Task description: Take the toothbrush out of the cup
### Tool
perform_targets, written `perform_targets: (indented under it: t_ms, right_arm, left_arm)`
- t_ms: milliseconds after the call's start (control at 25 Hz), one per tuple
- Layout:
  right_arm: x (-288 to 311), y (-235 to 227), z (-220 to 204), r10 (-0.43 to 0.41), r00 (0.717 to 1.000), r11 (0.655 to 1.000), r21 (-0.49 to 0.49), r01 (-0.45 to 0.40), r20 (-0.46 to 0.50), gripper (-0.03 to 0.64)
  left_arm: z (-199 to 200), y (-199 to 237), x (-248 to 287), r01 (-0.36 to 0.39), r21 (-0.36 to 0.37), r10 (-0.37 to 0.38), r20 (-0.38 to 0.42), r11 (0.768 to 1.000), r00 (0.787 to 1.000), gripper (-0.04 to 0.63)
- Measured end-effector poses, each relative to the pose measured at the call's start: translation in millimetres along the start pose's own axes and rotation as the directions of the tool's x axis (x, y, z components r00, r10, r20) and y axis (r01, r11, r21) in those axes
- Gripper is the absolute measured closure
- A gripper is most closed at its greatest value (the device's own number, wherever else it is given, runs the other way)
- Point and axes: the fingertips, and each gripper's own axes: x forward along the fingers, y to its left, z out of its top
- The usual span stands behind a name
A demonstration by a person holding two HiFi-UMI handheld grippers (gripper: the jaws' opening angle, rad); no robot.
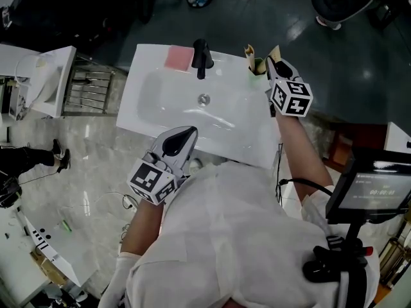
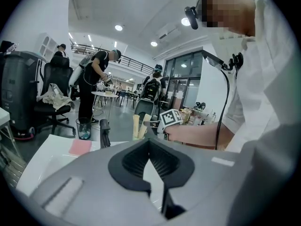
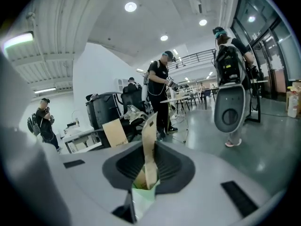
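Observation:
A pale green cup [image 1: 258, 65] stands on the back right corner of the white sink [image 1: 160, 104], with two toothbrushes in tan paper sleeves upright in it. My right gripper [image 1: 271, 65] reaches level over the cup. Its pads press on the nearer toothbrush [image 3: 149, 147], above the cup [image 3: 141, 197]. The other toothbrush [image 3: 115, 132] stands free to its left. Over the sink's front edge my left gripper [image 1: 185, 135] is shut with nothing between its fingers. In the left gripper view the two sleeves [image 2: 137, 126] show beyond the jaws.
A black faucet [image 1: 201, 57] rises at the back of the basin, with a pink pad [image 1: 178, 58] to its left. A drain [image 1: 203, 99] sits mid-basin. People, office chairs and tables fill the room behind. A monitor on a stand [image 1: 377, 188] is at my right.

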Motion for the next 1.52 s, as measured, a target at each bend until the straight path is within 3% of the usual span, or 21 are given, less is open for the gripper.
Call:
perform_targets:
  t_ms: [560,1000,1200,1520]
  right_arm:
    - [-19,17,28,-0.029,0.997,0.998,-0.061,0.033,0.073,0.566]
    - [-73,48,66,-0.074,0.985,0.991,-0.095,0.089,0.155,0.566]
    - [-85,48,75,-0.084,0.981,0.990,-0.096,0.102,0.172,0.566]
    - [-140,89,68,-0.103,0.980,0.988,-0.098,0.121,0.173,0.567]
  left_arm:
    - [-10,11,-20,0.031,0.010,-0.031,0.029,0.999,0.999,0.589]
    - [-13,5,-54,0.101,0.028,-0.103,0.072,0.994,0.992,0.589]
    - [-14,8,-44,0.134,0.038,-0.136,0.070,0.990,0.988,0.589]
    - [-25,-4,-75,0.202,0.058,-0.206,0.070,0.978,0.976,0.589]
